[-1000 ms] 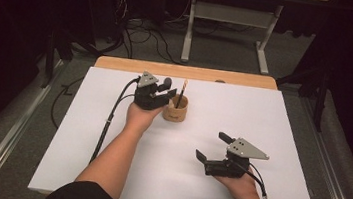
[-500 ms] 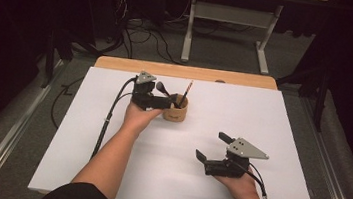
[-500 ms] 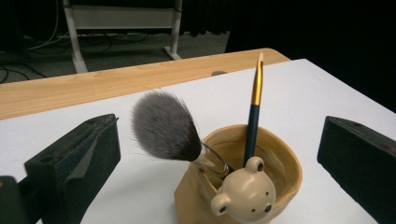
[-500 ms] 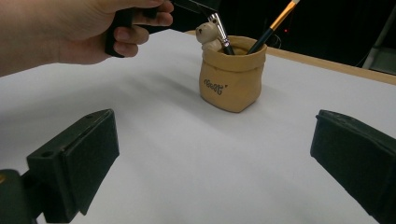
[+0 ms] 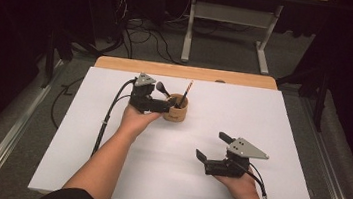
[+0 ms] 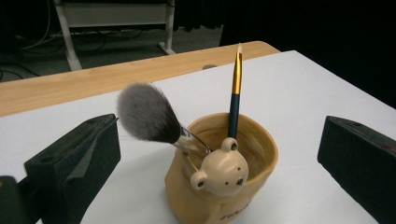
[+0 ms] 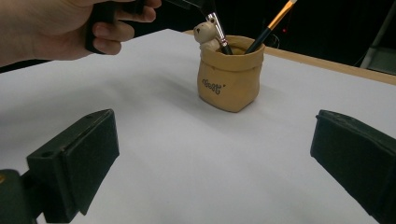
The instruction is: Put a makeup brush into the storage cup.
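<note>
Now we hold our left gripper (image 5: 160, 99) just beside the tan bear-faced brush cup (image 6: 223, 186), its jaws just opened wide and gripping nothing; the fluffy makeup brush (image 6: 149, 116) and the thin paintbrush (image 6: 236, 86) lean inside the cup. Our right gripper (image 5: 213, 146) rests well apart, jaws spread and empty.

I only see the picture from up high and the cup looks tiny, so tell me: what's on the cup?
Observer: The left gripper view shows a little bear head sitting on the rim of the cup.
Operator: What are the two sticks inside?
Observer: One is a fluffy grey makeup brush leaning out over the rim. The other is a thin paintbrush with a gold band.
Operator: Is the left gripper squeezing anything?
Observer: No. The left gripper has just been opening its jaws. They stand wide on either side of the cup and press on nothing.
</note>
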